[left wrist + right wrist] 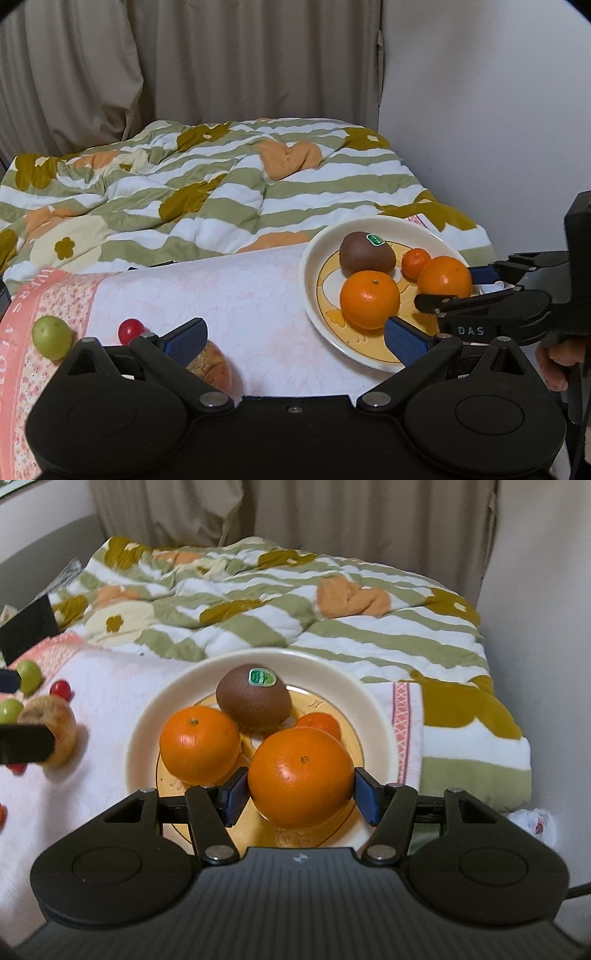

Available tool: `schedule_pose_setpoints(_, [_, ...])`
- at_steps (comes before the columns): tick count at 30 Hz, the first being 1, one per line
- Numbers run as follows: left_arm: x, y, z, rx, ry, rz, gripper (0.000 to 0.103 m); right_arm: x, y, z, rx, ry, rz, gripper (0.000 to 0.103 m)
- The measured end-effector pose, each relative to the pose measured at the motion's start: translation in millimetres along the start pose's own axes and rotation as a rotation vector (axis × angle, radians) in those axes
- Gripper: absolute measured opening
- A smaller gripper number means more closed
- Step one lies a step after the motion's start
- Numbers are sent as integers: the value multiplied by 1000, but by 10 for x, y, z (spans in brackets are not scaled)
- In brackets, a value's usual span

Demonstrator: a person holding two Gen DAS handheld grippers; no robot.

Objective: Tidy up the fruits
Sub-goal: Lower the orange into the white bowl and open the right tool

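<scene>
Orange (300, 775) sits between your right gripper (301, 794) pads, seemingly just released; withdraw crooked and it rolls off the plate (373, 709), while your left gripper (295, 341) gapes empty

1. Beige curtains (184, 66) hang in folds across the back of the room.
2. A plain white wall (480, 110) stands to the right of them.
3. A bed beyond the fingers carries a rumpled quilt (221, 184), striped green and white with mustard and orange flowers.
4. The light is dim, soft and even.
</scene>
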State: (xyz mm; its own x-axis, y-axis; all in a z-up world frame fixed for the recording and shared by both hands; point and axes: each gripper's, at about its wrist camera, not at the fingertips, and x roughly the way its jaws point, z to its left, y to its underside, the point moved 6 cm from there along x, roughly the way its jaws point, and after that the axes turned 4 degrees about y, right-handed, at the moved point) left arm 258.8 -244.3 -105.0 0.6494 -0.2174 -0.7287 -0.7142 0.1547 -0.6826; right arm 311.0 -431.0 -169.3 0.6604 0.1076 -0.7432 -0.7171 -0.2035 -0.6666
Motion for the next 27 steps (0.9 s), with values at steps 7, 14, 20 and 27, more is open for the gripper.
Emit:
schedule_pose_setpoints(7, [-58, 39, 9, -18, -7, -6, 103, 56, 41, 21, -15, 3, 15, 89])
schedule_pose_setpoints(14, [-241, 48, 25, -38, -29, -32, 103, -195, -50, -27, -6, 40, -62, 103])
schedule_pose_setpoints(20, [-509, 54, 34, -63, -48, -81, 103, -488, -83, -13, -4, 37, -83, 103])
schedule_pose_setpoints(27, [-877, 141, 46, -101, -70, -143, 103, -882, -114, 85, -20, 27, -121, 103])
